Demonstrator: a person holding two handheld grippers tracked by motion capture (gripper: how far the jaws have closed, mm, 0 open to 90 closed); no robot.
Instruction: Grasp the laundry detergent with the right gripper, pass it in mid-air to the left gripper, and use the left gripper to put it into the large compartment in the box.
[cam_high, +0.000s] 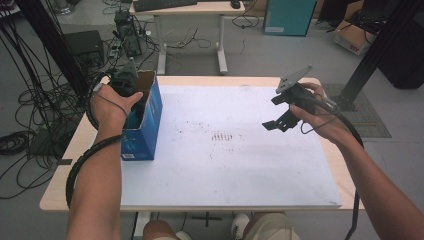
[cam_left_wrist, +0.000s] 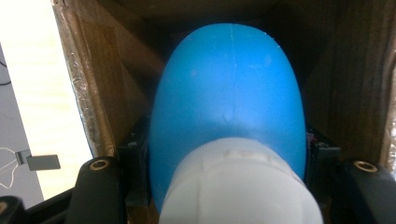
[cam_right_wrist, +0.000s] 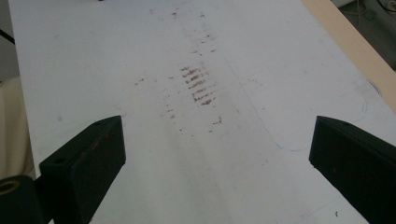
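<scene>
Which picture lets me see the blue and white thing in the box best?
The left gripper view: the blue and white object sits close between the jaws inside the box. From the high view, the left gripper and hand cover it. The right gripper view faces the table.

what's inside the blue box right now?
Inside the blue box: the left tongs, closed on a blue-and-white rounded object between cardboard walls. That object covers the box's bottom, so anything beneath stays unseen.

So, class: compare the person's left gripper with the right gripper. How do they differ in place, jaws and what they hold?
1. The left gripper reaches down into the blue box; the right gripper hangs above the white mat.
2. The left gripper's jaws clamp a blue and white object; the right gripper's jaws stand wide open, holding nothing.
Both are black, hand-held, with trailing cables.
</scene>
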